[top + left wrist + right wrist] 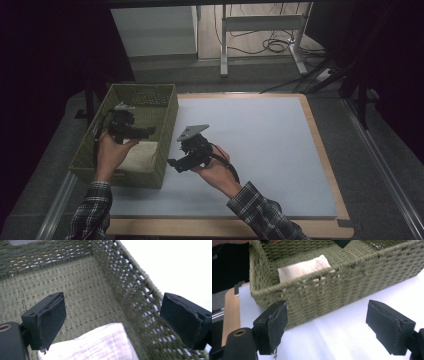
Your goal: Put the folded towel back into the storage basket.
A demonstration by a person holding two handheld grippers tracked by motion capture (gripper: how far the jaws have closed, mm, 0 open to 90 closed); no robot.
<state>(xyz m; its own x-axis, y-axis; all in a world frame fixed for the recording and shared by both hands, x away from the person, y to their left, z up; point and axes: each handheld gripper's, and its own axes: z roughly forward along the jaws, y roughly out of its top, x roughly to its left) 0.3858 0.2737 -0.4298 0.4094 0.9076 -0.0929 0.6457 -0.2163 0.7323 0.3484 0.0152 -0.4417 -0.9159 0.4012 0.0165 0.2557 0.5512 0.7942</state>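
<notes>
A green woven basket [167, 107] stands at the table's left, with a folded white cloth [140, 155] lying in its near end. My left gripper [149, 131] hovers inside the basket above the cloth [100, 345], jaws spread wide with nothing gripped. My right gripper [172, 164] is over the white mat just right of the basket wall [332, 292], also open and empty. In the right gripper view the cloth [302, 267] peeks over the rim. The basket floor [82, 292] shows between the left jaws.
The white mat [265, 145] covers most of the wooden table [330, 165], stretching to the right of the basket. Beyond the far edge stand a white cabinet [155, 30] and a desk frame [260, 30] with cables on the floor.
</notes>
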